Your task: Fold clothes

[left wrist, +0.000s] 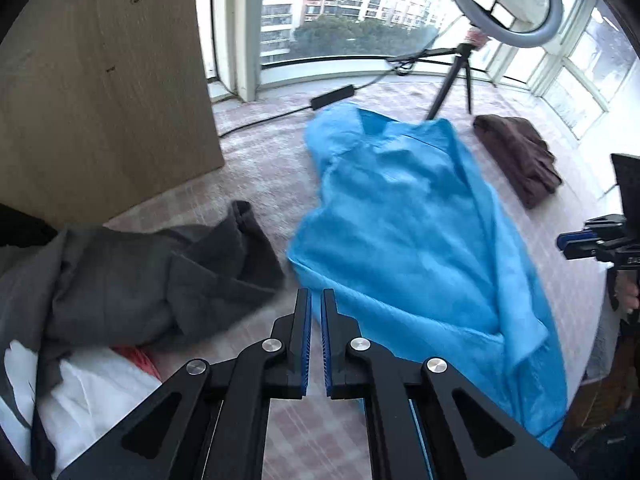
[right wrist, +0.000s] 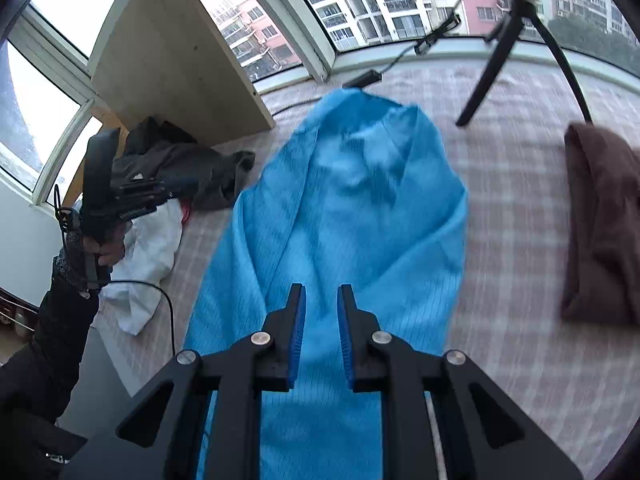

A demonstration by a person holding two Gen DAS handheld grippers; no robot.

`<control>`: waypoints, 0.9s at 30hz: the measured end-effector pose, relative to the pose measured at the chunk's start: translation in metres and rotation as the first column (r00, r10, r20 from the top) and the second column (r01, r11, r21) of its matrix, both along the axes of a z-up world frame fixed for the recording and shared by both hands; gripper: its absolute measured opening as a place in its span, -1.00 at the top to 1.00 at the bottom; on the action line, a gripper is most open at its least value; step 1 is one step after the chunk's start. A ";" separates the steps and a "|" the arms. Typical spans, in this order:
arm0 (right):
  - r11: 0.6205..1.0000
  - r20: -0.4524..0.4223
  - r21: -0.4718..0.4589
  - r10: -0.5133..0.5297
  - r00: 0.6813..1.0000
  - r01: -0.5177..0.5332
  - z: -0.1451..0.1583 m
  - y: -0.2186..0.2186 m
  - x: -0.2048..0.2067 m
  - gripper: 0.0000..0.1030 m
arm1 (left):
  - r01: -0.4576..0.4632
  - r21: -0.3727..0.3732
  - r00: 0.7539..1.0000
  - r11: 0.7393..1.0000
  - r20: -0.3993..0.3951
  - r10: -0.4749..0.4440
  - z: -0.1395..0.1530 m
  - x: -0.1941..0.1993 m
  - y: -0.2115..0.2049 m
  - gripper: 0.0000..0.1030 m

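Observation:
A bright blue garment point(left wrist: 412, 232) lies lengthwise on a checkered cover point(left wrist: 260, 168), its collar at the far end and its sides folded inward. My left gripper point(left wrist: 316, 292) hovers just off the garment's near left edge, its blue pads almost together with nothing between them. In the right wrist view the same blue garment point(right wrist: 352, 220) spreads under my right gripper point(right wrist: 321, 288). Its pads stand a little apart above the cloth and grip nothing. The left gripper point(right wrist: 132, 200) shows there at the left, held by a hand in a dark sleeve. The right gripper point(left wrist: 564, 244) shows at the right edge.
A folded brown garment point(left wrist: 520, 156) point(right wrist: 604, 220) lies to the right of the blue one. Grey clothes point(left wrist: 140, 276) point(right wrist: 180, 168) and a white cloth point(left wrist: 100, 392) point(right wrist: 148, 248) are piled at the left. A wooden panel point(left wrist: 100, 80) and a ring-light tripod point(left wrist: 452, 80) point(right wrist: 496, 48) stand by the windows.

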State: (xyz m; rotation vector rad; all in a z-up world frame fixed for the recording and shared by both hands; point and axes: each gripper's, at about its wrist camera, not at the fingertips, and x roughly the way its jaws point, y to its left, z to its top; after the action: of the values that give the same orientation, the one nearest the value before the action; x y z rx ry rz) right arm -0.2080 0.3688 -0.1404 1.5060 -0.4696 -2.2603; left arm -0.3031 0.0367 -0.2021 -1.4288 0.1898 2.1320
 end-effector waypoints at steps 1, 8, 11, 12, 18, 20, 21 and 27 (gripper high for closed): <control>1.000 0.025 -0.027 -0.001 1.000 0.002 -0.008 -0.004 0.014 0.68 | 0.030 0.016 0.999 0.999 0.011 -0.030 0.003 0.013 0.005 0.91; 0.999 0.125 0.035 0.030 0.992 -0.035 -0.078 -0.075 0.034 0.68 | 0.250 0.125 0.961 0.960 0.088 -0.262 0.007 0.084 0.072 0.89; 0.999 0.122 0.044 0.002 0.993 -0.008 -0.088 -0.081 0.025 0.71 | 0.289 0.109 0.949 0.951 0.098 -0.300 0.004 0.105 0.093 0.91; 0.999 0.118 0.040 -0.017 0.993 0.012 -0.081 -0.078 0.029 0.71 | 0.293 0.120 0.947 0.948 0.096 -0.305 0.005 0.110 0.093 0.91; 0.990 -0.048 -0.027 -0.139 0.989 0.138 -0.006 -0.045 0.132 0.69 | 0.282 0.140 0.953 0.949 0.071 -0.293 0.013 0.157 0.063 0.91; 0.982 -0.084 -0.055 -0.186 0.979 0.182 0.006 -0.037 0.180 0.68 | 0.248 0.130 0.964 0.960 0.070 -0.258 0.010 0.183 0.045 0.92; 0.978 -0.093 -0.056 -0.206 0.974 0.201 0.007 -0.034 0.204 0.68 | 0.228 0.131 0.968 0.965 0.073 -0.238 0.011 0.201 0.033 0.92; 0.959 -0.078 0.036 -0.277 0.958 0.280 -0.021 -0.031 0.321 0.66 | 0.074 0.156 0.991 0.985 0.096 -0.089 0.010 0.309 -0.028 0.92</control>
State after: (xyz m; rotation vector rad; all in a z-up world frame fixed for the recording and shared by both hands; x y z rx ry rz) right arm 0.1132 0.3373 -0.1618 1.4518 -0.6480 -2.5472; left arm 0.0061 0.0082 -0.1920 -1.4124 0.0445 1.9576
